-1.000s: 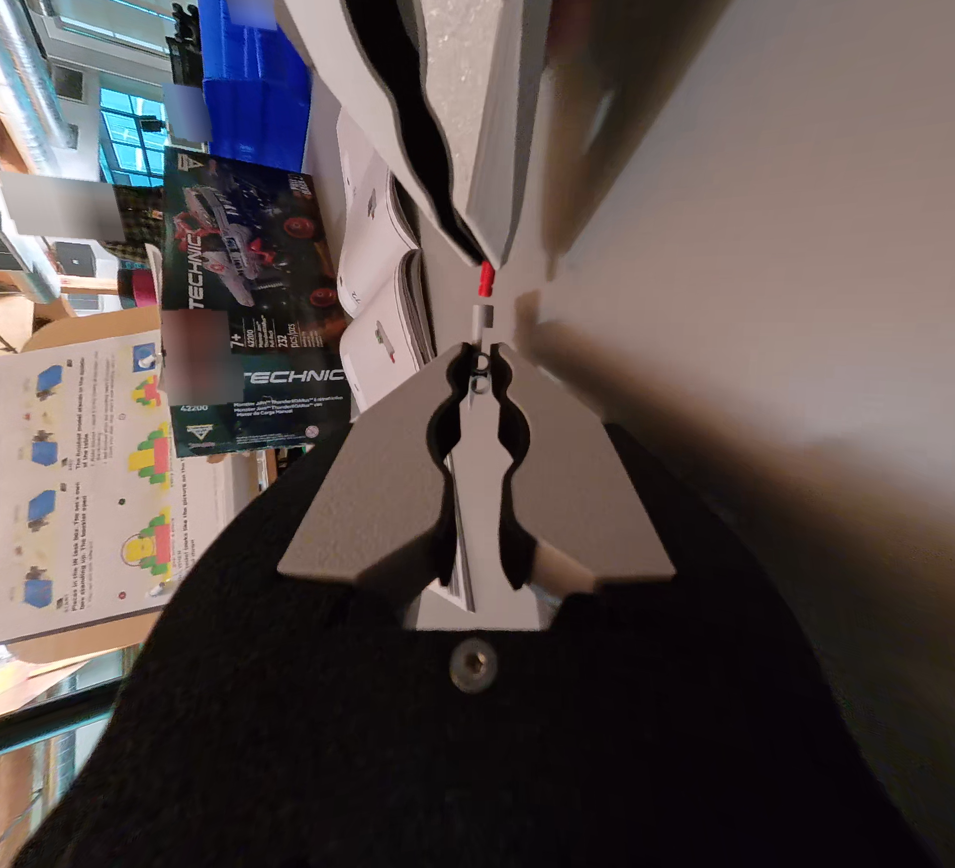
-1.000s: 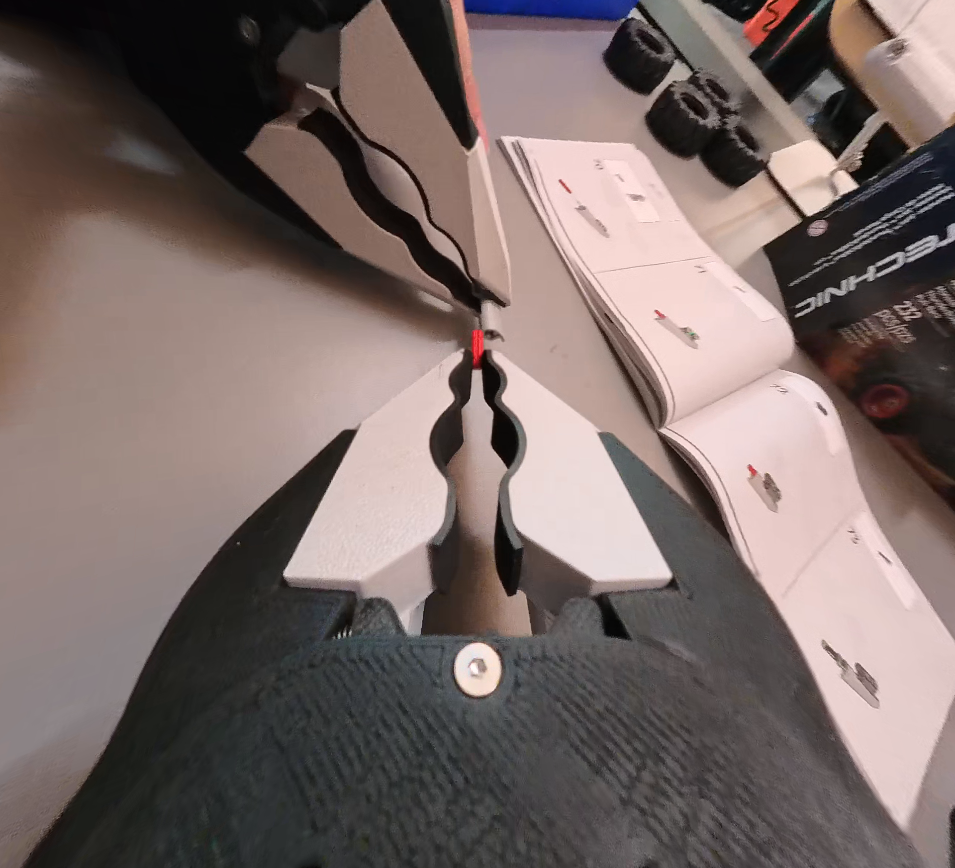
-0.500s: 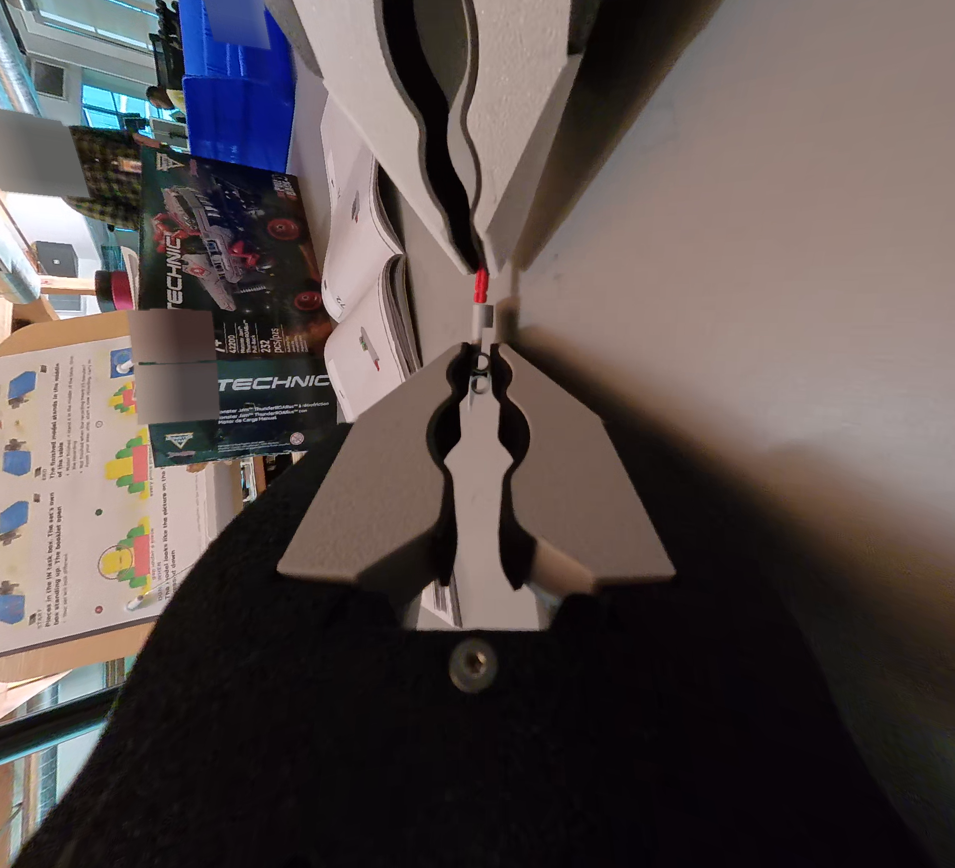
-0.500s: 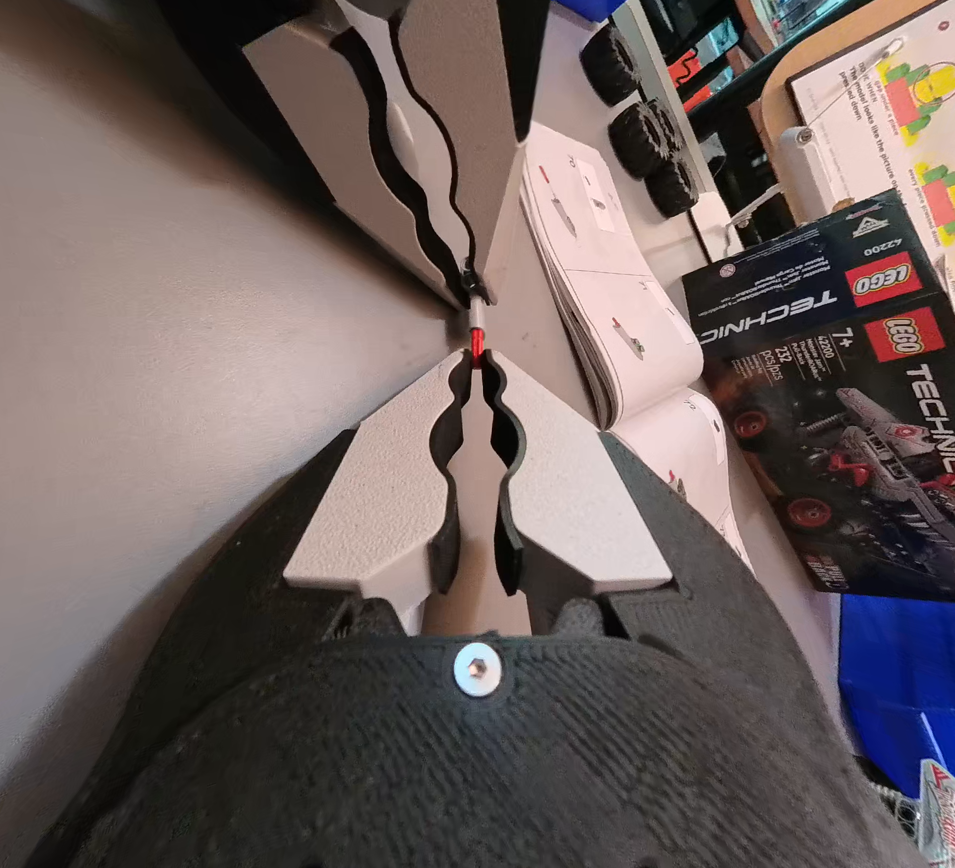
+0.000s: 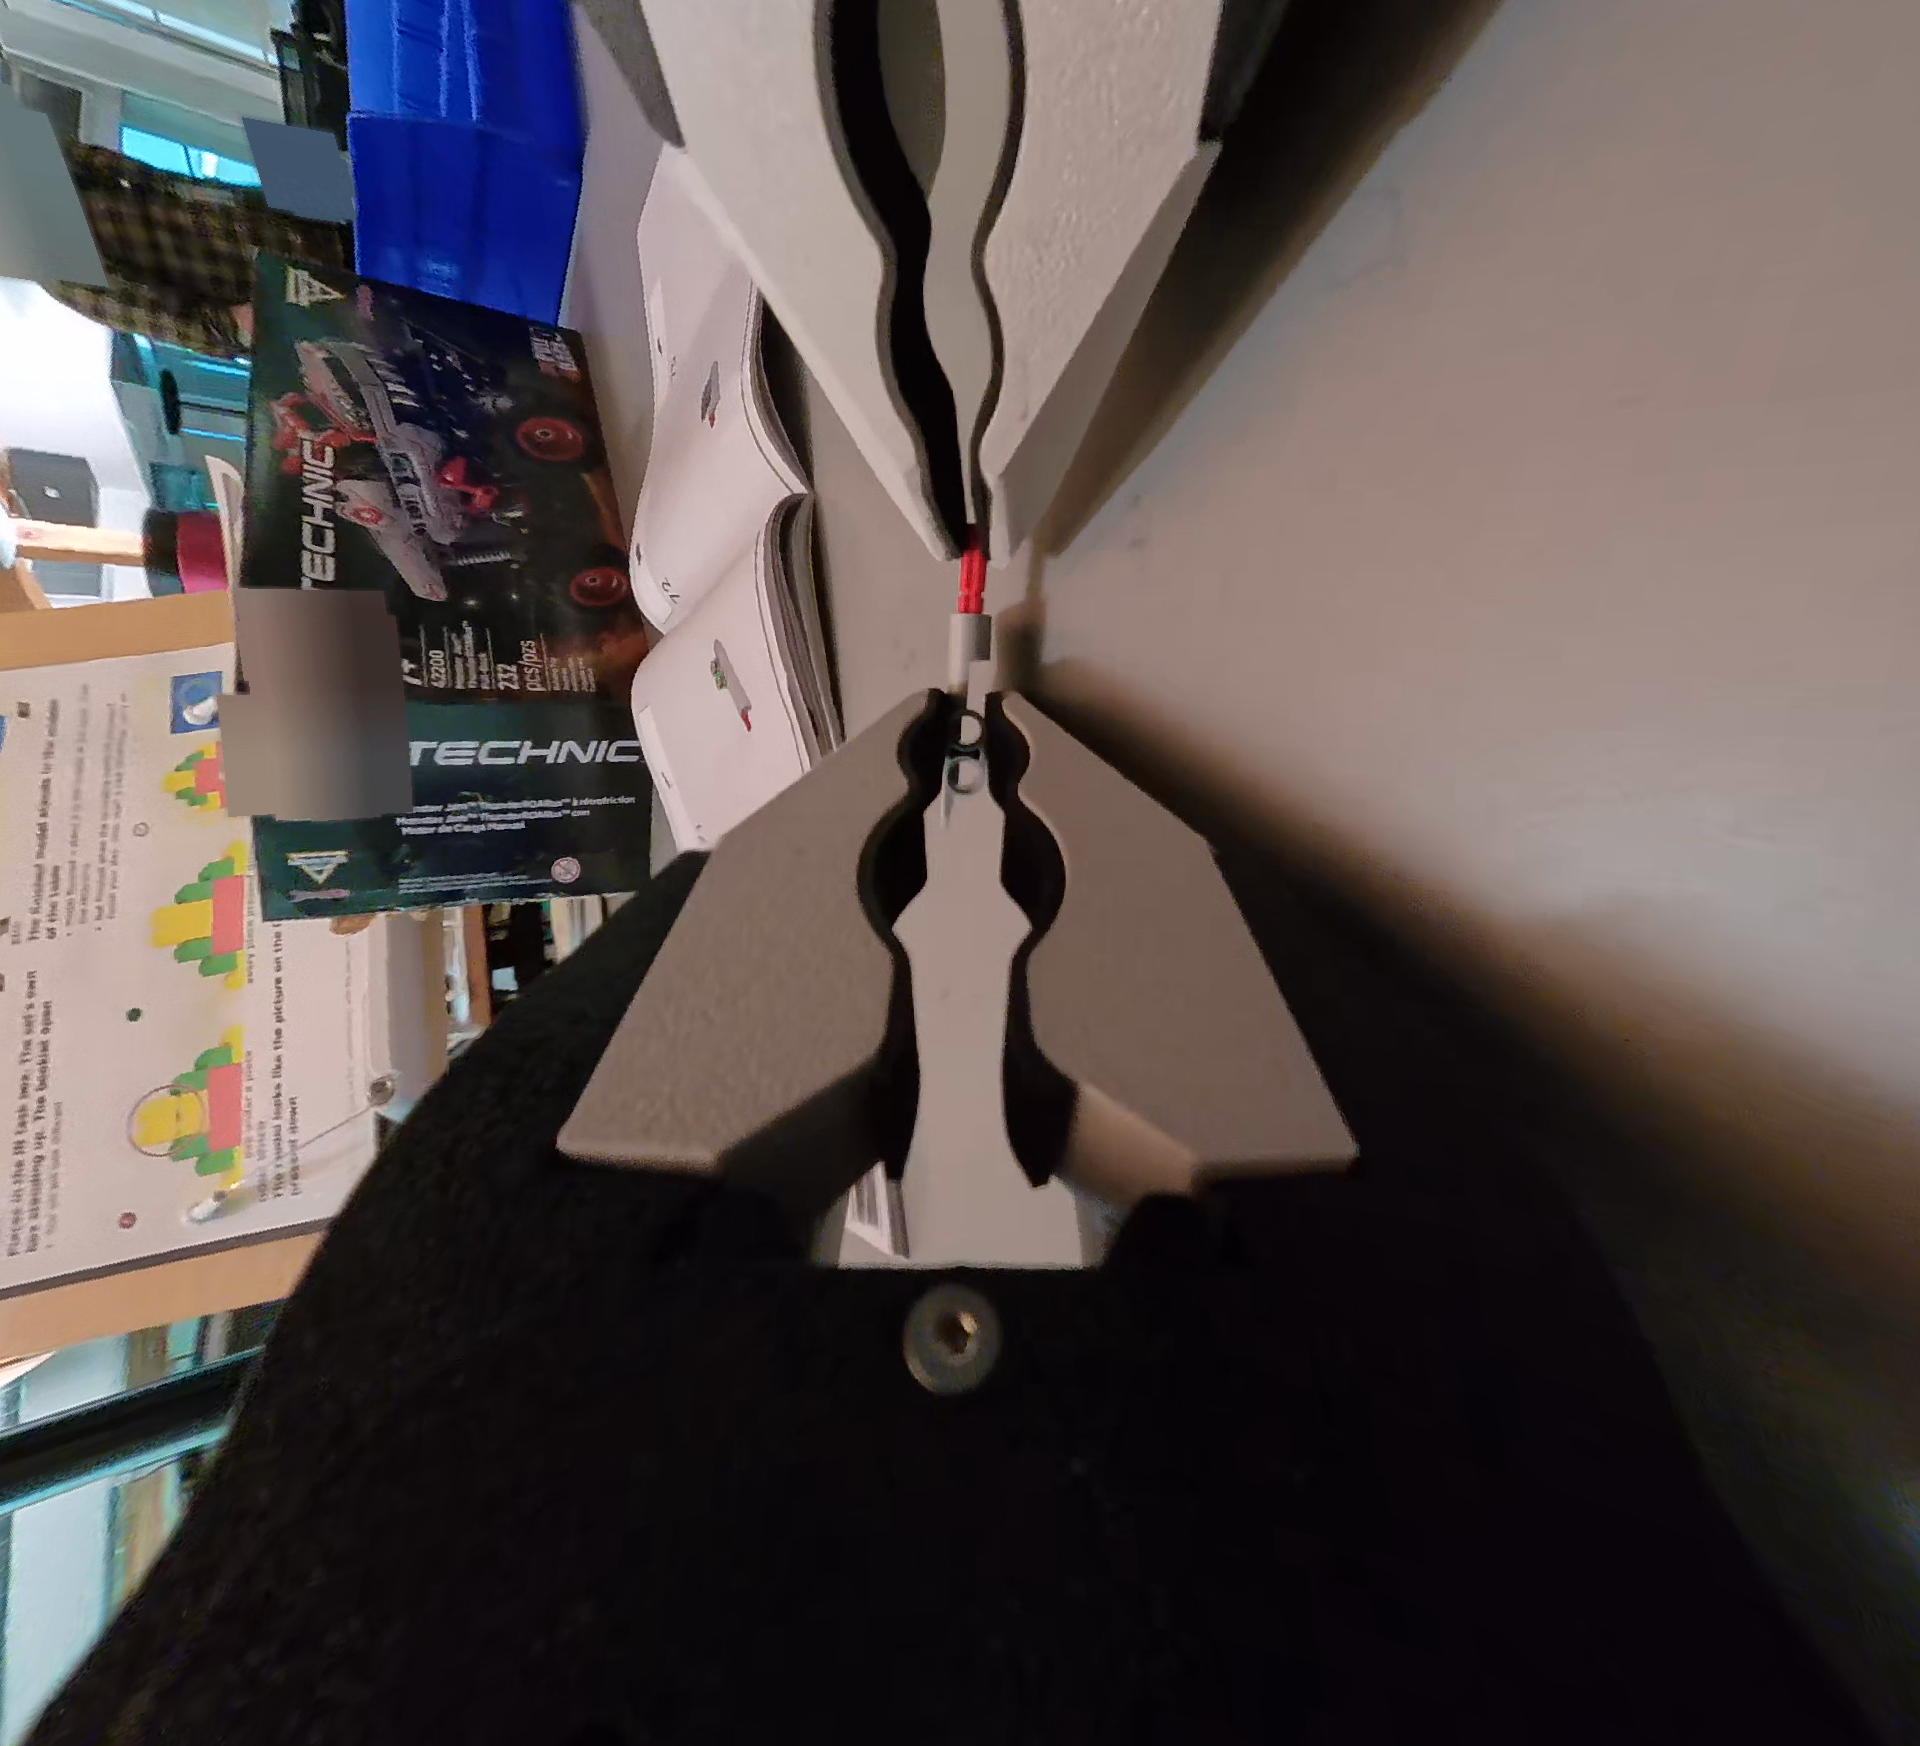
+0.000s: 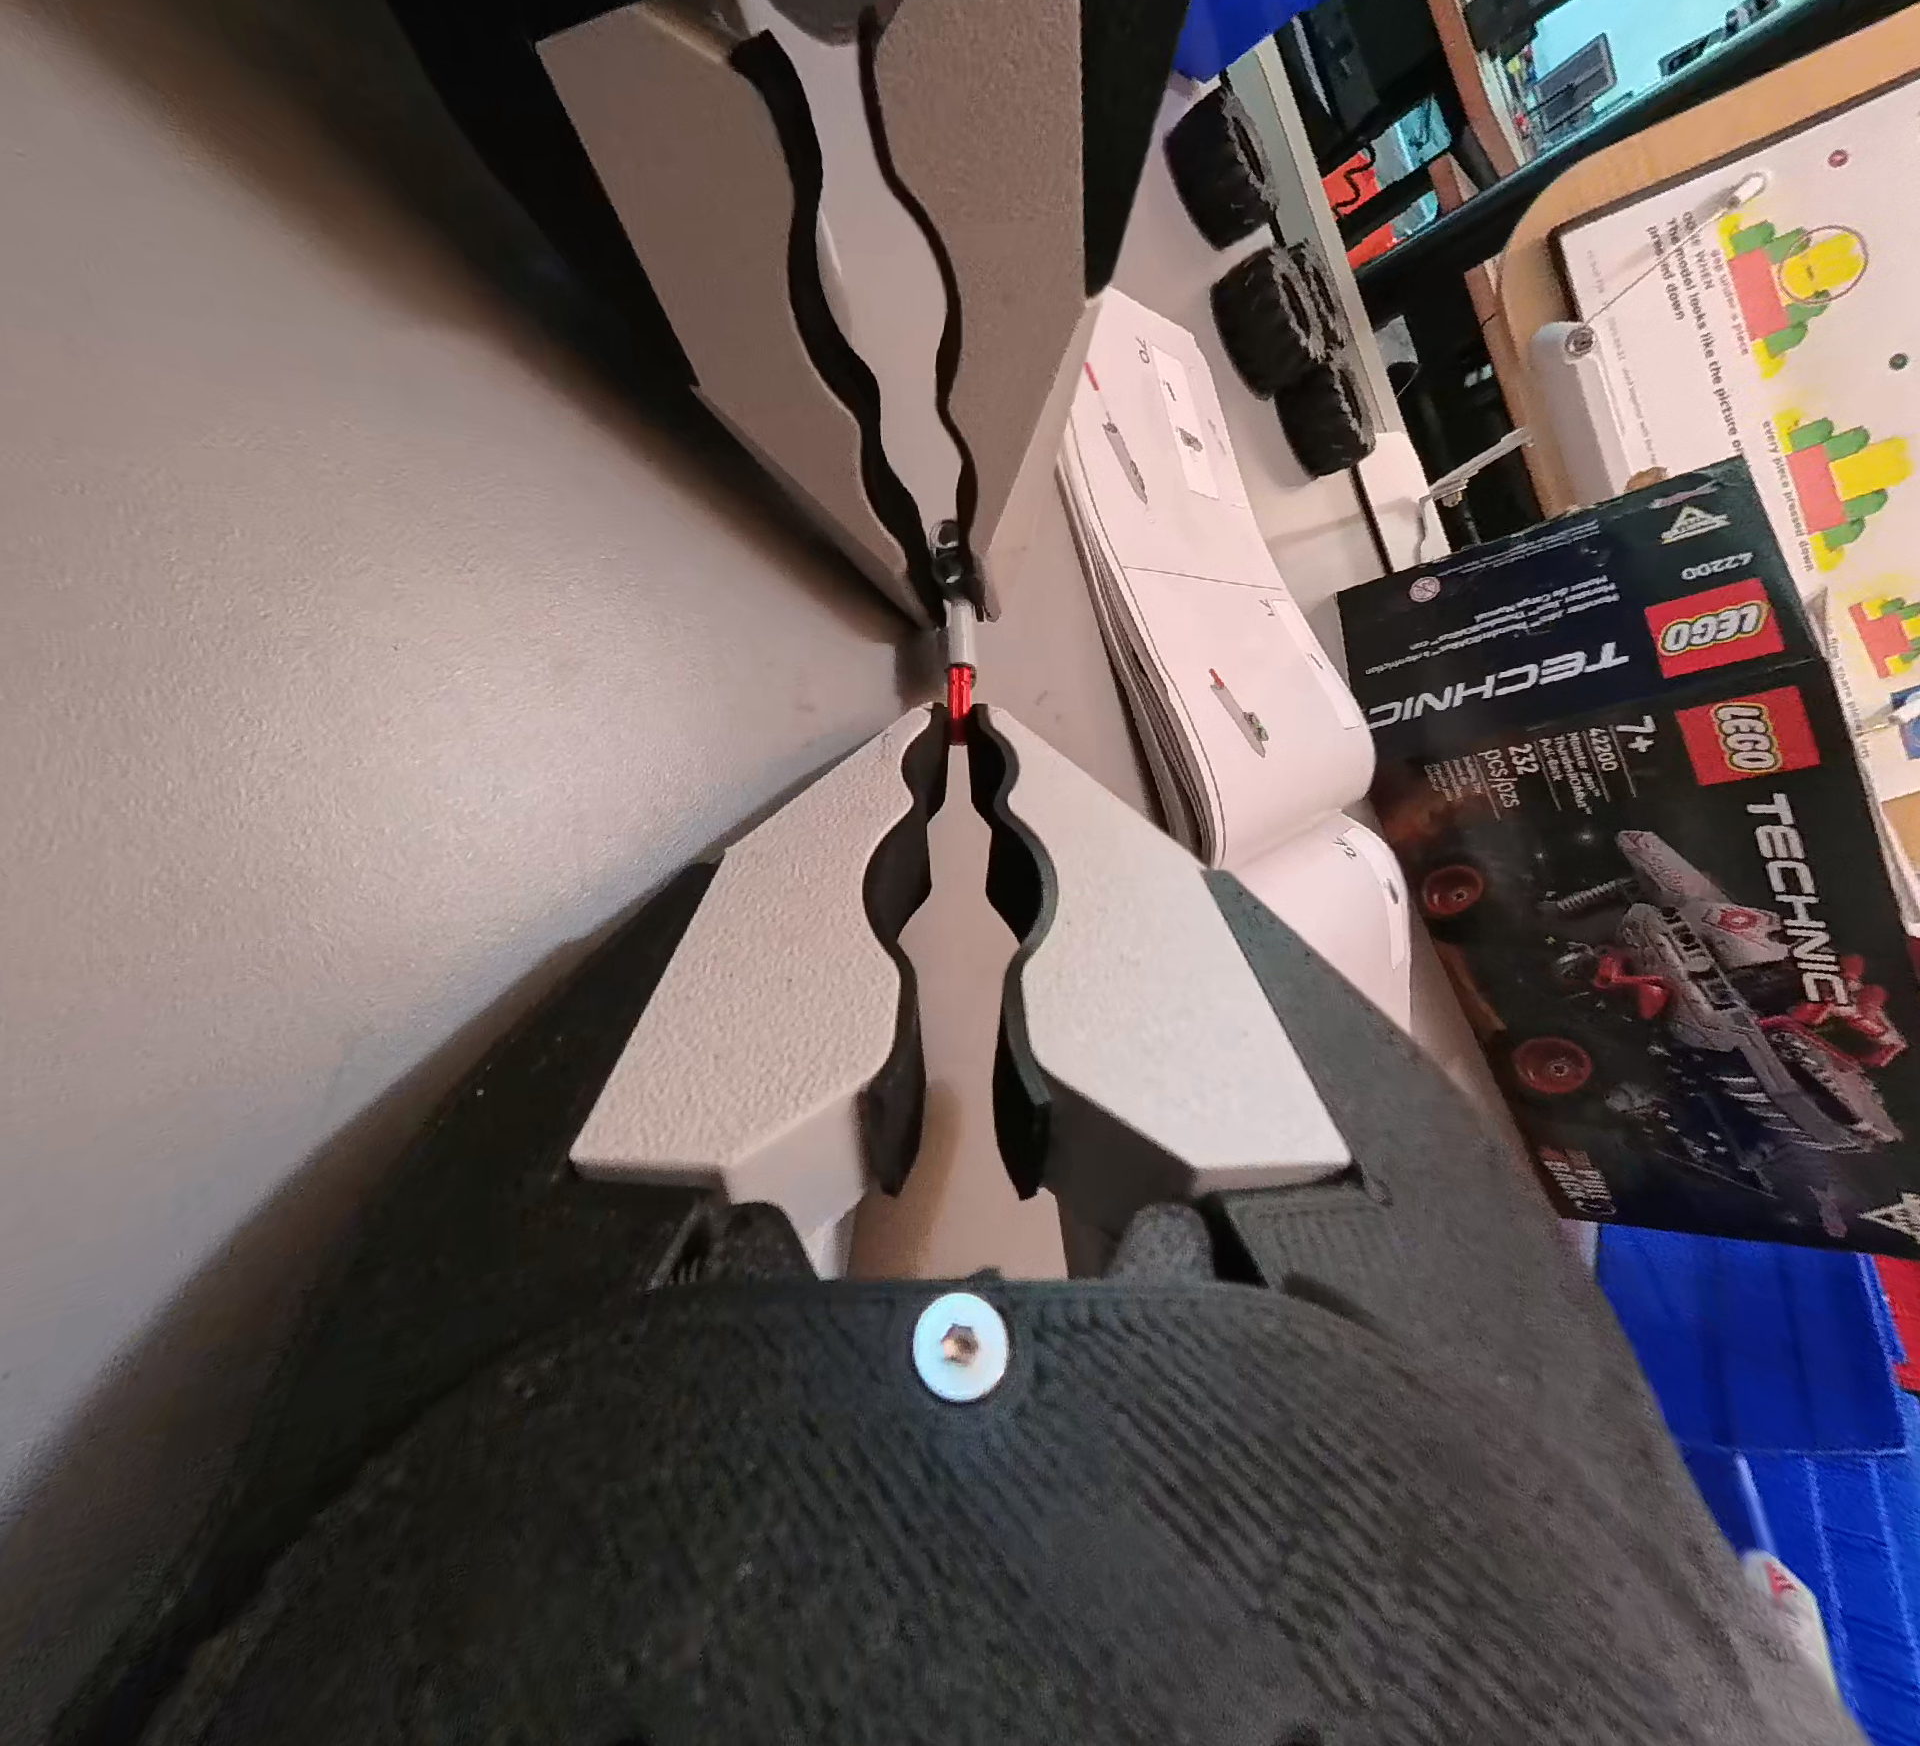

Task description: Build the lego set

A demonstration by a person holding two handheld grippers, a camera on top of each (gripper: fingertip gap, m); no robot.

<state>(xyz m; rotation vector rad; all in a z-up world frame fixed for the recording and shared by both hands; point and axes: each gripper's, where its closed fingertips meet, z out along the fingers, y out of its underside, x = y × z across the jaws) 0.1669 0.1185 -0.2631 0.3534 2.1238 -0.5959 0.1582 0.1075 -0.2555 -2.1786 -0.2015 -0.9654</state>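
Note:
My two grippers meet tip to tip over the grey table (image 5: pixel 1507 553) and share one thin Lego assembly. My left gripper (image 5: pixel 966 720) is shut on a small grey piece with holes (image 5: pixel 966 756). A grey bush (image 5: pixel 971 642) and a red axle (image 5: pixel 974 579) stick out of that piece in a line. My right gripper (image 6: pixel 958 725) is shut on the red axle (image 6: pixel 958 699), with the bush (image 6: pixel 961 642) just beyond its tips. The right gripper shows at the top of the left wrist view (image 5: pixel 977 533). The left gripper shows at the top of the right wrist view (image 6: pixel 951 595).
An open white instruction booklet (image 6: pixel 1195 657) lies on the table beside the grippers. A dark Lego box (image 6: pixel 1662 865) stands behind it. Three black tyres (image 6: pixel 1278 325) sit farther back. Blue bins (image 5: pixel 457 86) and a picture instruction board (image 5: pixel 125 969) stand at the table's edge. Only a small space, under 4 cm, lies between the two pairs of fingers.
Both grippers have rolled together while staying tip to tip on the assembly. The Lego box and the board have swung into the right wrist view.

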